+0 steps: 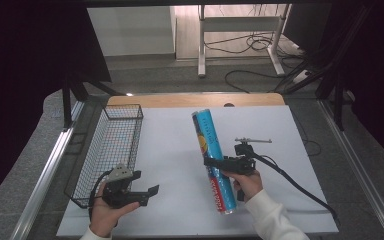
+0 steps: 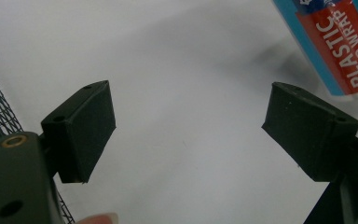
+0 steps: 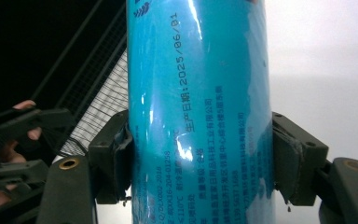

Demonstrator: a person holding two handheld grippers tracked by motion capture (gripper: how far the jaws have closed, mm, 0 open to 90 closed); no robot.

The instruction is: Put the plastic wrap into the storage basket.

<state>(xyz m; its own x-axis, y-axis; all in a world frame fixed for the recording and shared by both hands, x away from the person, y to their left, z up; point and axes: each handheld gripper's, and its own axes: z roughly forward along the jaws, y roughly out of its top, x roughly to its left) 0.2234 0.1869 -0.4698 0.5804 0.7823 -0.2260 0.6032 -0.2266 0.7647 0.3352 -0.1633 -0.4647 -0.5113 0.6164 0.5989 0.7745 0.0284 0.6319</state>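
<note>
Right gripper clamps the blue cylindrical plastic food wrap roll mid-length, lifted; left gripper gapes empty beside the black wire basket. Roll likely bound there; placement pending.

The white table is evenly lit from above, while the surroundings are left in deep shadow. Glare streaks are seen on the glossy roll in the right gripper view. In the left gripper view, the fingers are rendered dark and slightly soft, and faint shadows are cast beneath them.
</note>
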